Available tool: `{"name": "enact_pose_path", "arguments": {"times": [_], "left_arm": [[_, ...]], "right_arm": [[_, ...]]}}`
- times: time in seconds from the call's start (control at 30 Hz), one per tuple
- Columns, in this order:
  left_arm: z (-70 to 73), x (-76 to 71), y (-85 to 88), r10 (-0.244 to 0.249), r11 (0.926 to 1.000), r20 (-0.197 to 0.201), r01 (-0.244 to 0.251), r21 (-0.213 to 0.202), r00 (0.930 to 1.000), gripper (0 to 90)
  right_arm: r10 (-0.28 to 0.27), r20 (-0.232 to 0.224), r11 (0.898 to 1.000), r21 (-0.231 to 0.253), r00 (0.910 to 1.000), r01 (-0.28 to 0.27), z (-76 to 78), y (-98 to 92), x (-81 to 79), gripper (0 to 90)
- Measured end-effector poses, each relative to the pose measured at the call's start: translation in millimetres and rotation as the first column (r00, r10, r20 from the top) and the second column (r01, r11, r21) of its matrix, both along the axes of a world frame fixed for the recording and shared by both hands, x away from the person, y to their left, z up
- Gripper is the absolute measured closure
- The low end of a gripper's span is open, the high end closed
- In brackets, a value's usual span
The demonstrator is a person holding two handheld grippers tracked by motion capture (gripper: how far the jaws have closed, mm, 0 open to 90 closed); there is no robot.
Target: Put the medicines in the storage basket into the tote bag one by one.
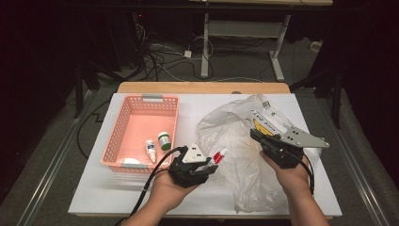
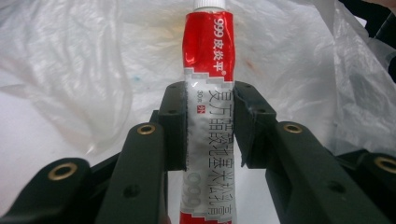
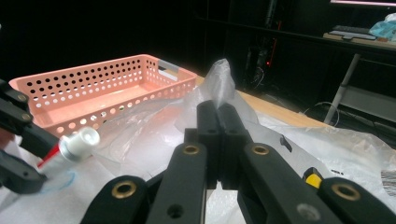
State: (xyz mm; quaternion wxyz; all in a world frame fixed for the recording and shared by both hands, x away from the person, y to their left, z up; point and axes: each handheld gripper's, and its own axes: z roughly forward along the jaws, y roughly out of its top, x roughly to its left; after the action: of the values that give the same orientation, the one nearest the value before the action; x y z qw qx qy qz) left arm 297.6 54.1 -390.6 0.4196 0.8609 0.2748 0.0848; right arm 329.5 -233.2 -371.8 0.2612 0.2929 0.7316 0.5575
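A red and white ointment tube with a white cap stands between the jaws of my left gripper, which is shut on its middle. From the high view the left gripper hovers by the left edge of a crumpled clear plastic bag, and the tube points toward the bag. My right gripper is shut on a fold of the bag. In the right gripper view its jaws press together on the film, which peaks above them. The tube's cap shows at left.
A pink perforated basket sits at the table's left and holds a small white dropper bottle, a green-capped jar and a white item. Packets with printed labels lie inside the bag. Cables cross the floor beyond the table.
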Motion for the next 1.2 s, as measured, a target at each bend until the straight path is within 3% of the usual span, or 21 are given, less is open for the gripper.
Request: {"name": "enact_pose_path", "arguments": {"times": [0.2,0.53,0.83,1.07,1.2], "left_arm": [[-6.8,7.6,-23.2,-0.011,0.9999,-0.008,0.011,-0.002,0.9999,66.3],[-25.5,37.3,-63.2,0.029,0.9995,-0.033,-0.029,0.014,0.999,66.3],[-38.1,59.4,-90.7,0.061,0.9977,-0.017,-0.06,0.031,0.998,66.3],[-46.3,77.1,-108.0,0.108,0.9939,-0.003,-0.108,0.022,0.9941,66.2],[-51.4,83.0,-114.8,0.118,0.9922,0.011,-0.118,0.039,0.993,66.2]], "right_arm": [[-0.001,-0.002,1.0,0.005,1.0,0.001,0.0,-0.7,0.0,90.0],[0.0,0.002,1.0,0.007,1.0,0.0,0.3,-2.8,0.8,90.0],[-0.006,0.001,1.0,0.013,1.0,0.006,-0.9,-5.8,2.7,90.0],[-0.016,0.001,1.0,0.024,0.9999,0.016,0.1,-11.1,3.1,90.0],[-0.017,-0.001,1.0,0.026,0.9999,0.017,0.0,-11.5,3.1,90.0]]}}
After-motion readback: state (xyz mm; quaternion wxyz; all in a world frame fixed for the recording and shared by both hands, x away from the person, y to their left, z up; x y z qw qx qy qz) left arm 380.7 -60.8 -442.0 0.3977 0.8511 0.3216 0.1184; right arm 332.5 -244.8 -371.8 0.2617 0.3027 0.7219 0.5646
